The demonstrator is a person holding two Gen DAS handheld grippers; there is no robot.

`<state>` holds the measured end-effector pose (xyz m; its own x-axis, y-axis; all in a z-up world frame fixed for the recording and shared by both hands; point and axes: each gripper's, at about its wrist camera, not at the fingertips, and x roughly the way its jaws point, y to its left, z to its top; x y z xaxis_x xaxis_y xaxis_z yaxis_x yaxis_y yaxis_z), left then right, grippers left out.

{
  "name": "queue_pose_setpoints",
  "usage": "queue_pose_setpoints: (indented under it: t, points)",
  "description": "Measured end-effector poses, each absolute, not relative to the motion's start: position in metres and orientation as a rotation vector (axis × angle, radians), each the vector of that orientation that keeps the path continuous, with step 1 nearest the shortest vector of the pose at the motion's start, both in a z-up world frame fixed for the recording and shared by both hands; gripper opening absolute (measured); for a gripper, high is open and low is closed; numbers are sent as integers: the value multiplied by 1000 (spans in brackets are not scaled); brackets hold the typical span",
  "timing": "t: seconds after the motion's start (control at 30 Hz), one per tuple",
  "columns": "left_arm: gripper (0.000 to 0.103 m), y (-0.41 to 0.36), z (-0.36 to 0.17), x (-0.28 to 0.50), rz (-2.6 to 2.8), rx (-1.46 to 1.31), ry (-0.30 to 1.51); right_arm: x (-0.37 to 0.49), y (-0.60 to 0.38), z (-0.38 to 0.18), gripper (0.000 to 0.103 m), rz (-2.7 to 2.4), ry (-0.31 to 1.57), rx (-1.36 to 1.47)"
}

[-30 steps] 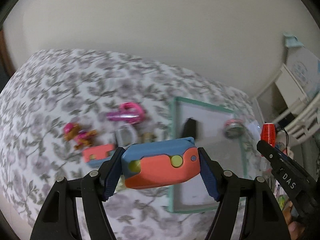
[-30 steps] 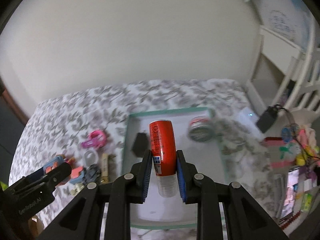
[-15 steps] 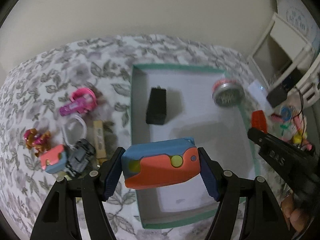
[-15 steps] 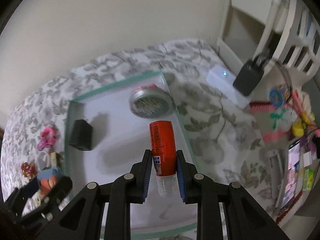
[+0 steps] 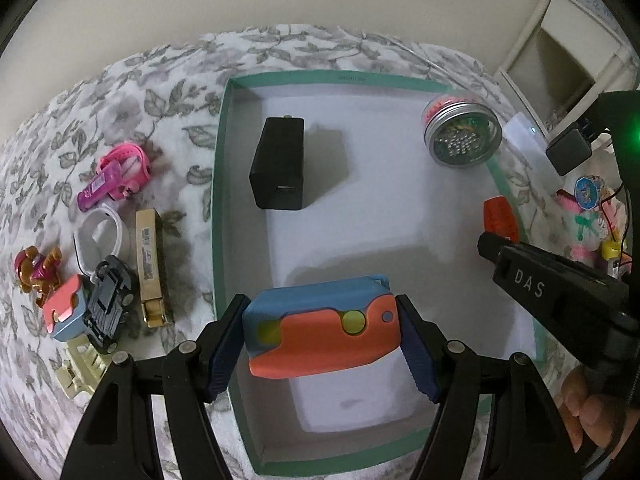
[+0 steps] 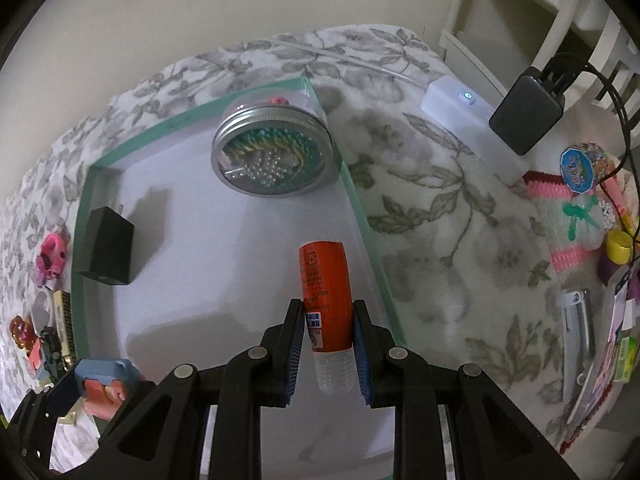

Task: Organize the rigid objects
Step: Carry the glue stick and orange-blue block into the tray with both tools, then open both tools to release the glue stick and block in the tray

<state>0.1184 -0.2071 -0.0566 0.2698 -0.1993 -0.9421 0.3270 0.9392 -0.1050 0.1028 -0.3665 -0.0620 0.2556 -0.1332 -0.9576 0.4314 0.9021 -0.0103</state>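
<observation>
Over the green tray (image 5: pixel 219 184), both tongs have dropped lower: left tongs (image 5: pixel 320 340) clamp the blue-orange toy (image 5: pixel 320 332), right tongs (image 6: pixel 329 344) the red bottle (image 6: pixel 326 292) toward three o'clock.

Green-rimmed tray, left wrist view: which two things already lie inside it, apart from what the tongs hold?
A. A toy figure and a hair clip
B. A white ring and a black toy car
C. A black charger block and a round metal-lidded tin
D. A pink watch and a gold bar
C: the black charger block and the round tin sit on the white floor of the tray; the other things lie outside it on the floral cloth.
</observation>
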Motion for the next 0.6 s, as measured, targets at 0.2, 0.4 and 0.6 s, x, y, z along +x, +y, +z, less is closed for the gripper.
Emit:
queue_pose_setpoints:
  t: [0.2,0.4,0.6]
  points:
    - [73,-208,-59,117,-353,124,1256,105,-364,-63,25,-384,1266,263]
    - [73,-208,-58,118,-364,114,1258,106,-364,-62,26,-387,1266,254]
    - [73,-207,-54,118,-368,113,1248,106,-363,-63,26,-393,1274,241]
